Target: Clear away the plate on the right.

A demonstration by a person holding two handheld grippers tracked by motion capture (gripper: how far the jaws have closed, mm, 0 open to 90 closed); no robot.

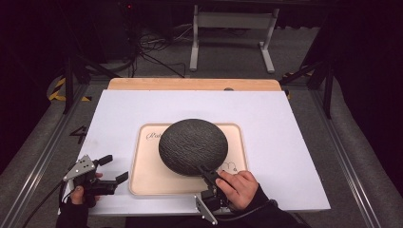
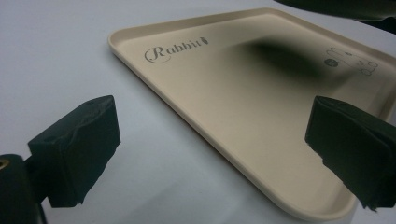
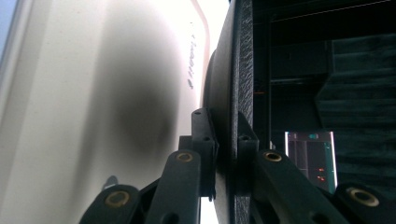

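**Dark plate gripped at its near rim above the tray**

Black and rough-textured, the round plate (image 1: 193, 146) hangs tilted over the cream tray (image 1: 142, 183), its shadow falling on the tray's bare floor. The right gripper (image 1: 208, 176) has its jaws clenched on the plate's near edge, one on each face of the thin rim. The left gripper (image 1: 114, 168) sits near the tray's near-left corner over the white table (image 1: 285, 142), jaws spread wide, grasping nothing.

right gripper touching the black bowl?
Touching. In the right gripper view the right gripper has both jaws clamped on the black bowl rim.
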